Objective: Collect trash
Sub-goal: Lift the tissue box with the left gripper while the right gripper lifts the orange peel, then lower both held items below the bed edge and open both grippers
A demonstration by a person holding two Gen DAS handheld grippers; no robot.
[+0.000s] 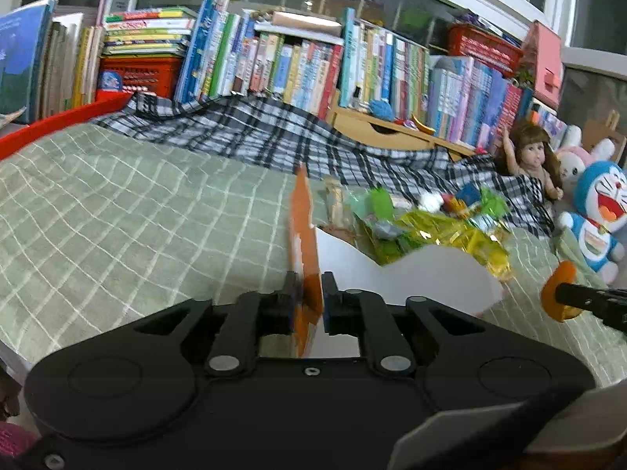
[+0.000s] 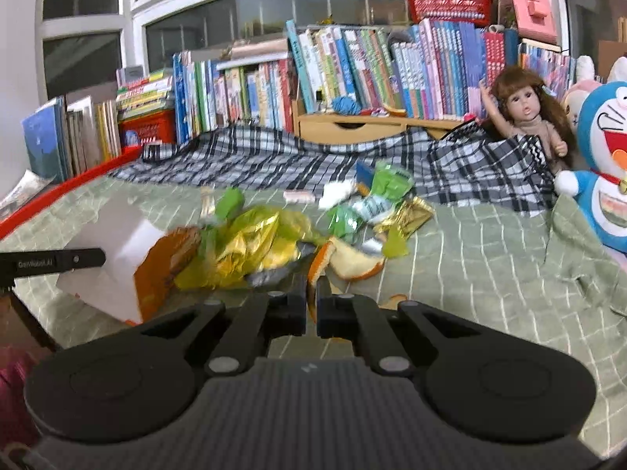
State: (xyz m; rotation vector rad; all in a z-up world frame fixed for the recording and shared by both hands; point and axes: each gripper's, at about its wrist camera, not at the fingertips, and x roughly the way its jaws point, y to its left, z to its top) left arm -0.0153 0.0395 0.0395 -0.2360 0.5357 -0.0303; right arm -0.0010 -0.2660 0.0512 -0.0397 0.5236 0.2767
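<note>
My left gripper [image 1: 309, 279] is shut on the orange side wall of a paper box [image 1: 411, 278] that is white inside and lies on the green checked cover. The box also shows at the left of the right wrist view [image 2: 109, 258], with a left finger [image 2: 58, 260] on it. Just past the box's mouth lies a trash pile: a yellow foil wrapper [image 2: 250, 250], green wrappers [image 2: 386, 184] and a gold wrapper [image 2: 409, 211]. My right gripper [image 2: 311, 280] is shut on an orange peel [image 2: 348, 264] at the near edge of the pile. The peel [image 1: 562, 272] also shows far right in the left wrist view.
A black-and-white plaid cloth [image 2: 294, 156] lies bunched behind the pile. A doll [image 2: 525, 113] and a blue plush toy [image 2: 603, 180] sit at the right. A row of books [image 2: 352, 70] and a wooden drawer unit [image 2: 352, 127] line the back. A red rim [image 2: 58, 196] edges the left side.
</note>
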